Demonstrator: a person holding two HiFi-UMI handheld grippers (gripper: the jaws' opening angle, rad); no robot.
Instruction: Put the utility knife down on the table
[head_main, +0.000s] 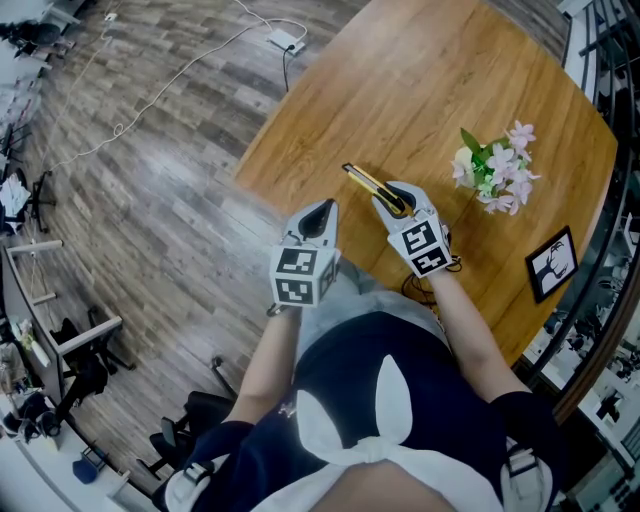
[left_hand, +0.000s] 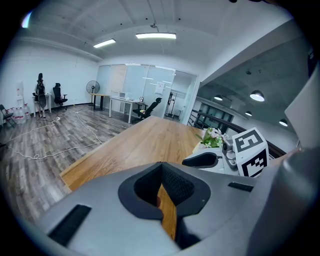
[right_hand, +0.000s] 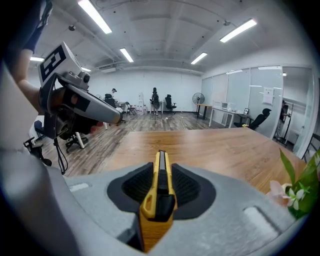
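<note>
A yellow and black utility knife (right_hand: 158, 192) is clamped between the jaws of my right gripper (right_hand: 160, 186), its tip pointing out over the wooden table (right_hand: 210, 150). In the head view the knife (head_main: 372, 187) sticks out up-left from the right gripper (head_main: 392, 201), above the table (head_main: 420, 90) near its front edge. My left gripper (head_main: 319, 221) hangs beside it to the left, off the table's edge, jaws shut with nothing between them (left_hand: 162, 195).
White and pink flowers (head_main: 497, 170) stand on the table right of the right gripper. A small black picture frame (head_main: 552, 263) lies near the table's right edge. Cables and a power strip (head_main: 287, 40) lie on the wood floor. A railing runs along the right.
</note>
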